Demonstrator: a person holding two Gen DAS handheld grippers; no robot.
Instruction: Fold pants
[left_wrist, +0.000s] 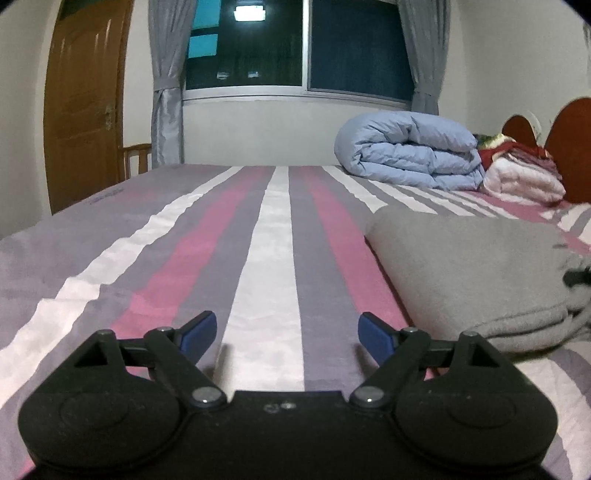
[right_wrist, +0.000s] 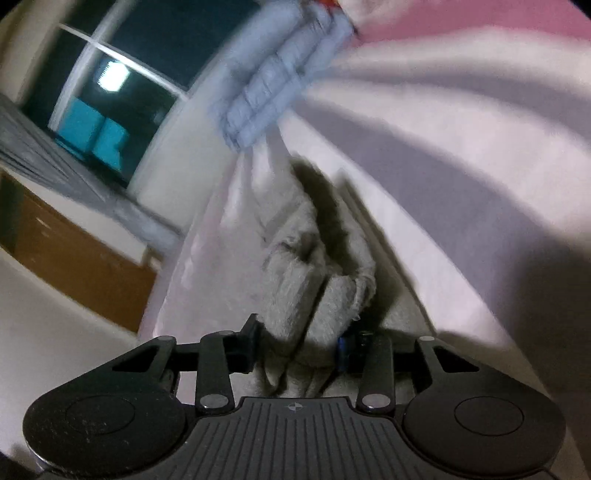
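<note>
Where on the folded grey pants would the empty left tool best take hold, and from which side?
Judging by the left wrist view, grip the pants at the stacked layer edges on the near side, coming in low from the front. The far-left side is a smooth rounded fold offering no edge, and the open left tool already points along the bed.

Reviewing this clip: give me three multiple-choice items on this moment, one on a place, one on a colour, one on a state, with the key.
1. Where do the grey pants lie relative to the left claw?
A. to its right
B. to its left
C. between its fingers

2. What colour is the folded duvet at the far side of the bed?
A. green
B. light blue
C. black

3. What does the left claw hold?
A. the pants
B. the duvet
C. nothing

Key: A, the pants lie right of the claw on the striped sheet; B, the duvet is light blue; C, its fingers stand apart over bare sheet.
</note>
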